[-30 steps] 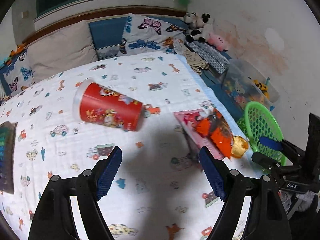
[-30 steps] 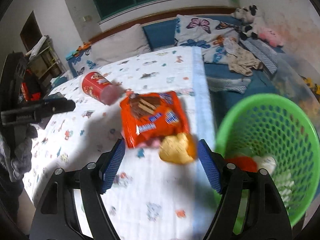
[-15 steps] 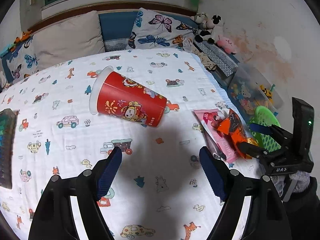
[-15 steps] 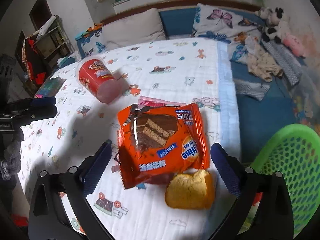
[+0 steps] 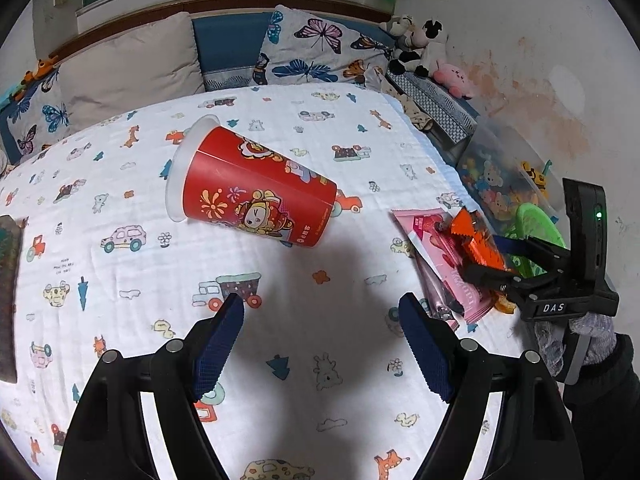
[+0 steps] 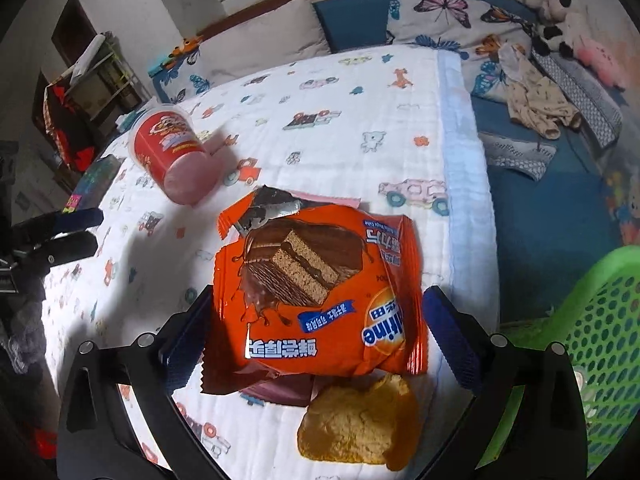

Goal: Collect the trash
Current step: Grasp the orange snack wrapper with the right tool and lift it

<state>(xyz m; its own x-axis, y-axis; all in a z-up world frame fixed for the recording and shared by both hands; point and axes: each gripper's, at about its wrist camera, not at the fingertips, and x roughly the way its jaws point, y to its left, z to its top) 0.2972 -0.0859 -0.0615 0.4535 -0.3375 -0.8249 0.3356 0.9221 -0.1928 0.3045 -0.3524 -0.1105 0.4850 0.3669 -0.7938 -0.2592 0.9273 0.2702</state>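
A red paper cup (image 5: 256, 192) lies on its side on the cartoon-print bedsheet (image 5: 120, 280), ahead of my left gripper (image 5: 320, 304), which is open with nothing between its fingers. My right gripper (image 6: 318, 300) is open wide and straddles an orange cake wrapper (image 6: 312, 264); its pads stand just outside the wrapper's edges. The wrapper lies on a pink wrapper (image 6: 328, 198), with a yellow cake piece (image 6: 360, 424) just in front. The left wrist view shows the right gripper (image 5: 492, 258) at the orange wrapper (image 5: 476, 240) and pink wrapper (image 5: 440, 256).
A green mesh basket (image 6: 600, 328) holding some trash stands off the bed's right edge. Pillows (image 5: 132, 64), plush toys (image 5: 420, 44) and a clear toy bin (image 5: 500, 176) line the far side and wall. A dark flat object (image 5: 8, 300) lies at the bed's left.
My right gripper's jaws widened and it came down and forward over the orange wrapper; the basket slid to the right of its view. My left gripper drifted closer to the red cup.
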